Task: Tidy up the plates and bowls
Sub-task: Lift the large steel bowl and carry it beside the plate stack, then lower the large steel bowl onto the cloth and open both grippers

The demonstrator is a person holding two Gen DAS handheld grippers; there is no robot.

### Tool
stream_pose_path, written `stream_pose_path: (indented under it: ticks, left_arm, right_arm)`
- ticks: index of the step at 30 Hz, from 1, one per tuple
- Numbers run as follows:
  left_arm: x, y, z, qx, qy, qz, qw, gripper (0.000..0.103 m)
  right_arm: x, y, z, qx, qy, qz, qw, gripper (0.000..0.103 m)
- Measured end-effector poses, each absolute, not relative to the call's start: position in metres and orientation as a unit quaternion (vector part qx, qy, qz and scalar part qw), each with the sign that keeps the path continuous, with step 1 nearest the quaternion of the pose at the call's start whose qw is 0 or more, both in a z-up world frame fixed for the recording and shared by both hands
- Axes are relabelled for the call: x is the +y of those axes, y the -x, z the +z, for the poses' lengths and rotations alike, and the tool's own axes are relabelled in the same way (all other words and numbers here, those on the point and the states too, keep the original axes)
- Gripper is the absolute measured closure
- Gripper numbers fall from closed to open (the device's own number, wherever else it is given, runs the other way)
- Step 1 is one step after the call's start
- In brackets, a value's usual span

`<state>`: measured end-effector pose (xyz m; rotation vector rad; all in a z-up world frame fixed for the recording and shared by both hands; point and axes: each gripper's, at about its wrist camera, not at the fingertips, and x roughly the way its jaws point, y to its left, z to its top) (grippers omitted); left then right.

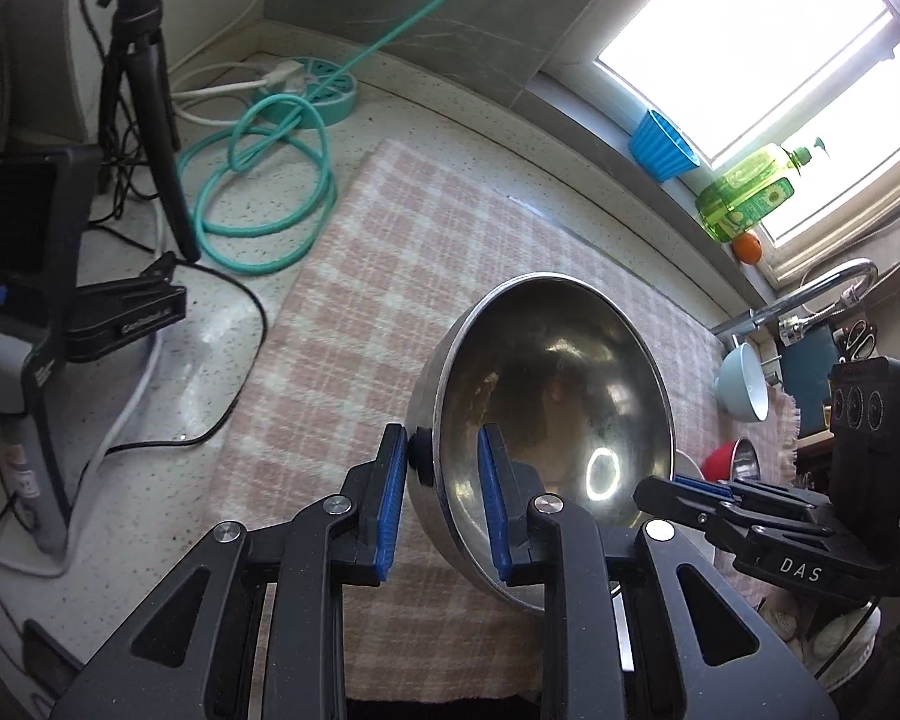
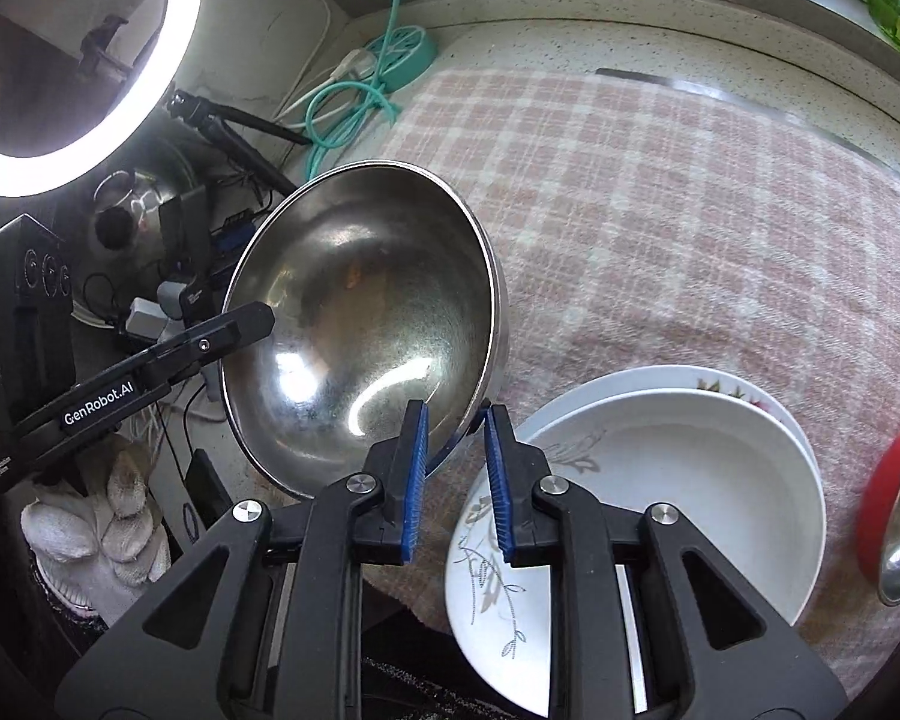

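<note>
Blue pads (image 1: 390, 504) of the left claw (image 1: 441, 501) sit nearest, pinched nearly shut on the rim of the steel bowl (image 1: 546, 396), one pad outside the wall and one inside. Across the bowl, the right claw (image 2: 457, 477) grips the opposite rim the same way, also nearly closed. So the bowl hangs between the two claws, tilted up on edge with its mouth facing back toward them, above the checked cloth (image 1: 354, 276) that covers the counter (image 1: 222, 324).

Just below and to the right of the right claw lies a stack of white plates (image 2: 660, 480), and past those, at the far right edge, a red bowl (image 2: 882, 498). A pale blue bowl (image 1: 744, 384) stands well beyond the left claw near the tap.

The step looks like carrying the steel bowl to its spot. Done well, both claws should travel together at one pace, since thin rim grips on slick metal could slip if one side leads or twists. I would level the bowl before lowering it, clear the plates, and release only once its base rests on the cloth.
</note>
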<state>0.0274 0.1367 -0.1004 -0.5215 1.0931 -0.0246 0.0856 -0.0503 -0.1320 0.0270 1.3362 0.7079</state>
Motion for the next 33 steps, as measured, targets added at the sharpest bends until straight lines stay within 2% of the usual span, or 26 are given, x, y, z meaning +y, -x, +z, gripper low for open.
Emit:
stream_pose_path:
  ticks: [27,33]
  left_arm:
    - [0.165,0.010,-0.132,0.537,0.272,0.028,0.798,0.081]
    - [0.163,0.008,-0.132,0.539,0.268,0.031,0.798,0.081]
  right_arm:
    - [-0.015,-0.063,-0.160,0.634,0.009,0.341,0.694,0.082]
    - [-0.014,-0.062,-0.157,0.628,0.016,0.345,0.697,0.078]
